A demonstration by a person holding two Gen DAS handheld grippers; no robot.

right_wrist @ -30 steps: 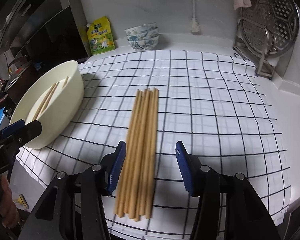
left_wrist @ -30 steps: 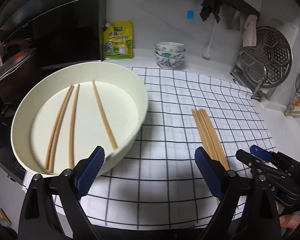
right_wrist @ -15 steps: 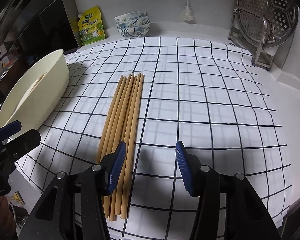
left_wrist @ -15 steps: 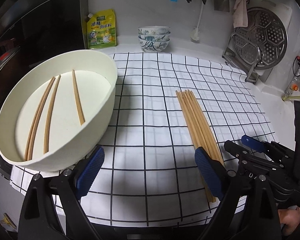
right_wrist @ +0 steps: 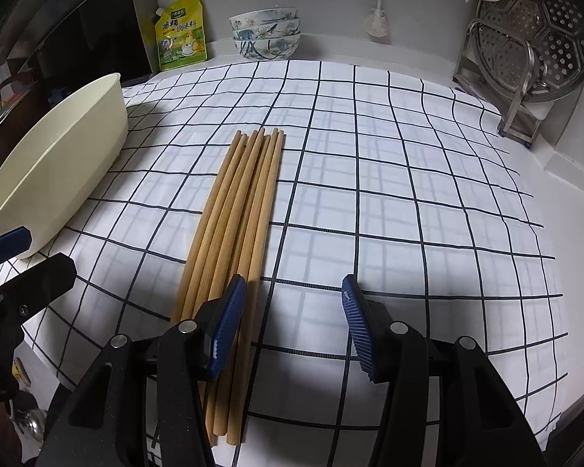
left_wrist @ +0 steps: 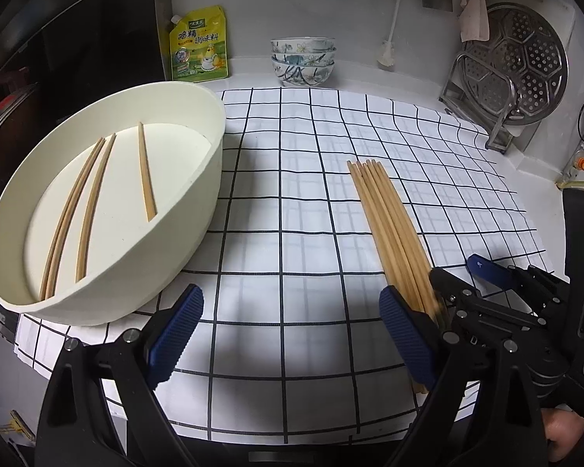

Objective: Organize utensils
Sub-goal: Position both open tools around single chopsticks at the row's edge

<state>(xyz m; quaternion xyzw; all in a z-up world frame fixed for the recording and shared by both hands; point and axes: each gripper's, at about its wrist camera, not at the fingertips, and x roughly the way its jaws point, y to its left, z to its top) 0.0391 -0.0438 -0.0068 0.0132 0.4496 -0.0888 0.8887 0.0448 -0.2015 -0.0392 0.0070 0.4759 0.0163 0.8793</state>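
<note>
Several wooden chopsticks (right_wrist: 239, 202) lie side by side in a bundle on the checked cloth (right_wrist: 389, 194); the left wrist view shows the same bundle (left_wrist: 389, 222) at the right. My right gripper (right_wrist: 290, 327) is open, low over the cloth, its left finger over the bundle's near end and bare cloth between the pads. My left gripper (left_wrist: 292, 334) is open over the cloth, between the cream basin (left_wrist: 198, 202) and the bundle. Three more chopsticks (left_wrist: 89, 198) lie inside the basin. In the left wrist view the right gripper (left_wrist: 475, 276) appears beside the bundle.
Stacked patterned bowls (left_wrist: 303, 60) and a yellow seasoning pouch (left_wrist: 198, 50) stand at the back wall. A metal steamer plate on a rack (left_wrist: 518, 74) stands at the back right. Dark cookware (right_wrist: 15, 105) sits left of the basin. The cloth's front edge hangs near both grippers.
Both grippers have sunk closer to the cloth. The right gripper shifted to the right, so the bundle now lies under its left finger instead of between the pads. No jaws moved.
</note>
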